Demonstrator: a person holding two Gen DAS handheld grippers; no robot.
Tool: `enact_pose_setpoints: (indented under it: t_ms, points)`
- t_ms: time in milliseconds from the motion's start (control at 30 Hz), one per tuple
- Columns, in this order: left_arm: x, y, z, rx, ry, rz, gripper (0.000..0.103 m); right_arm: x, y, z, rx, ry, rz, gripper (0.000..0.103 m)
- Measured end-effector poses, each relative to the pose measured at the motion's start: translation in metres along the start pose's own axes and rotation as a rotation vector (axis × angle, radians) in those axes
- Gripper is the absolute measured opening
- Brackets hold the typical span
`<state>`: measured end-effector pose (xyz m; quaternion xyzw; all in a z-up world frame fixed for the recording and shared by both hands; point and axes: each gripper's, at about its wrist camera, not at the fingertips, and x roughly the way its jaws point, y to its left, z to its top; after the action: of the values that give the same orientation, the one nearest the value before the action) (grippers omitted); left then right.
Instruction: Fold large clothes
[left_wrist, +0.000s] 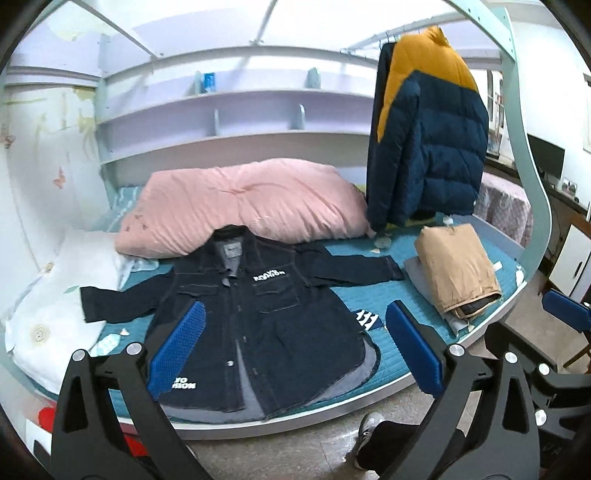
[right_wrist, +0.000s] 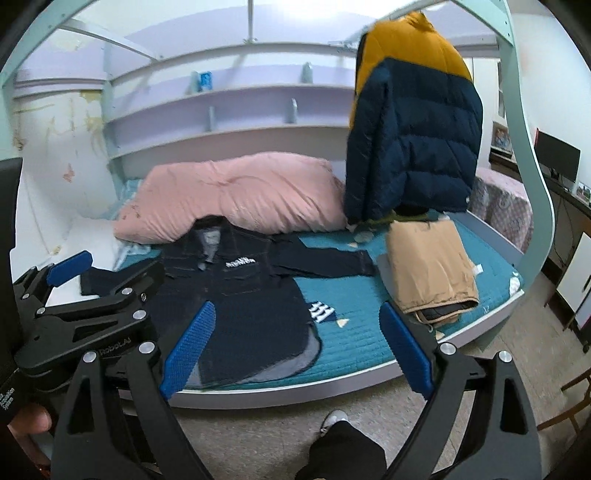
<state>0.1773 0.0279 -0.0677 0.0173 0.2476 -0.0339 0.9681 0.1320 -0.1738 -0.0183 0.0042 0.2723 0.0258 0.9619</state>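
The right gripper (right_wrist: 295, 347) hangs above the floor just off the bed edge, its blue ribbed pads (right_wrist: 190, 345) set wide apart with nothing between them. Ahead, a dark denim button-front jacket (right_wrist: 240, 295) lies flat on the teal quilted mattress cover (right_wrist: 354, 332), both sleeves spread outward (white lettering on the chest). A folded tan garment (right_wrist: 430, 269) rests to its right, near the bed edge. A pink padded duvet (right_wrist: 236, 199) lies behind. A navy-and-mustard puffer coat (right_wrist: 413, 125) hangs above. The left gripper (right_wrist: 70, 273) shows at the left margin.
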Motion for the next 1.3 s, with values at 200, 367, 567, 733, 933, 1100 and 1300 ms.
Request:
enact_pose_setpoints:
  t_ms: [200,367,567,733,933,1100,1300]
  points:
    - [-0.048,0.017,-0.003,-0.024,-0.042,0.018,0.098,-0.035,0.016,0.0,-0.021,-0.047,0.024,0.094]
    - [-0.083,0.024,-0.001,-0.024,-0.08,0.047,0.098,-0.061,0.025,0.001,-0.033,-0.084,0.028,0.094]
    - [-0.113,0.03,0.0,-0.029,-0.125,0.058,0.098,-0.085,0.03,0.003,-0.039,-0.128,0.03,0.094]
    - [-0.129,0.035,0.001,-0.031,-0.153,0.058,0.098,-0.098,0.031,0.005,-0.042,-0.156,0.035,0.094]
    - [-0.145,0.039,0.003,-0.024,-0.193,0.082,0.098,-0.108,0.035,0.005,-0.038,-0.182,0.042,0.094]
    - [-0.153,0.039,0.003,-0.008,-0.226,0.117,0.098,-0.113,0.036,0.004,-0.037,-0.188,0.052,0.094]
    - [-0.156,0.04,0.003,-0.013,-0.235,0.12,0.098,-0.114,0.038,0.004,-0.036,-0.19,0.053,0.094]
